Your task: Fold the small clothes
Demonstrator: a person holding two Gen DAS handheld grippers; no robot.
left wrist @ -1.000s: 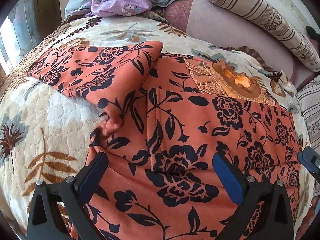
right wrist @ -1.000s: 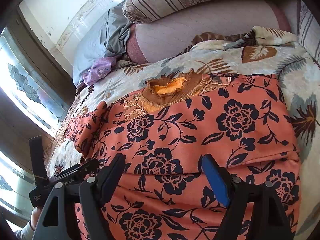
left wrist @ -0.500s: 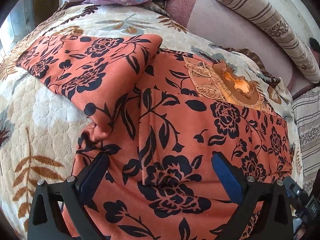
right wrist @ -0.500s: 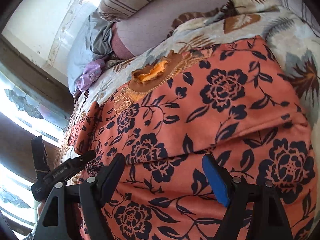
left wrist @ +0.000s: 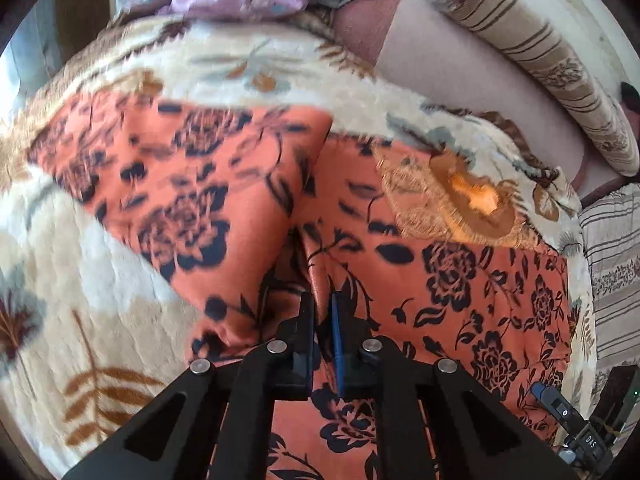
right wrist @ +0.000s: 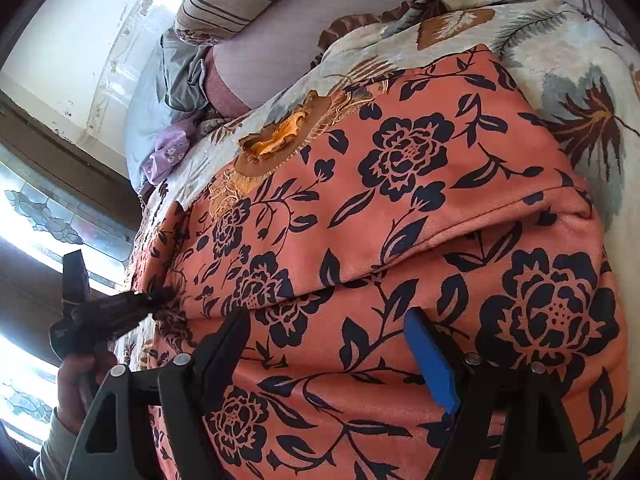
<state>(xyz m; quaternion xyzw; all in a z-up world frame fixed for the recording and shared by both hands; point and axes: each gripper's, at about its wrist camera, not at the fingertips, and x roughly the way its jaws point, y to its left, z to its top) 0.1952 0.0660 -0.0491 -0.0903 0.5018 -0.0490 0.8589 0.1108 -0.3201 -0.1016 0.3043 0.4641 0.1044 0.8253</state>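
Pinching the floral top (left wrist: 440, 280) at its underarm seam, your left gripper (left wrist: 323, 320) readies a sleeve fold; your right gripper (right wrist: 328, 344) hovers, jaws spread.

My left tool (left wrist: 323, 312) is matt black plastic with shiny metal pins and one smooth blue pad. It pinches the orange floral garment (left wrist: 460, 280), a soft, matt, slightly napped cloth with a ribbed knit collar (right wrist: 272, 148). The leaf-print blanket (left wrist: 80, 280) beneath looks thick, fuzzy and plush.
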